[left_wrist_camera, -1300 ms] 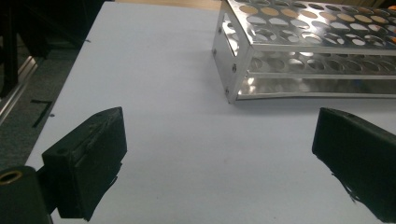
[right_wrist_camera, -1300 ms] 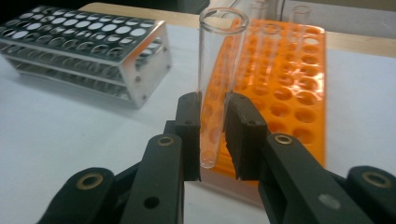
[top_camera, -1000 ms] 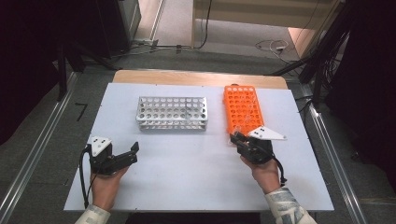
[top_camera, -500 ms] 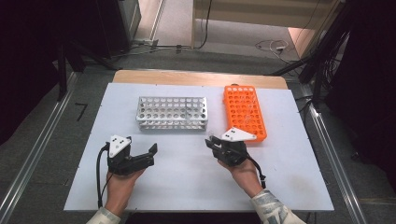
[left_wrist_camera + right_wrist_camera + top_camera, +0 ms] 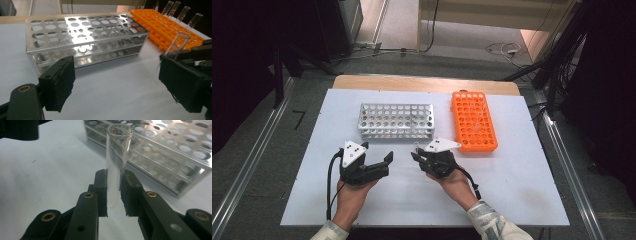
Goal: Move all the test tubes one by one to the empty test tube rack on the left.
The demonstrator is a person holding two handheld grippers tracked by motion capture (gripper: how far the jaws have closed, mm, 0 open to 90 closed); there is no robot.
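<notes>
Clear glass test tube [image 5: 116, 165], open-mouthed, empty, clamped upright in right gripper [image 5: 113, 192] near metal rack [image 5: 160, 147]; left gripper [image 5: 117, 82] jaws released, just narrowing, nothing between.

In the right gripper view, the right gripper [image 5: 113, 192] has its two black jaws pressed on the lower part of a clear glass test tube [image 5: 117, 152], whose open mouth stands above them. Behind the tube, a silver metal rack [image 5: 175, 152] sits on the white tabletop [image 5: 50, 177].
</notes>
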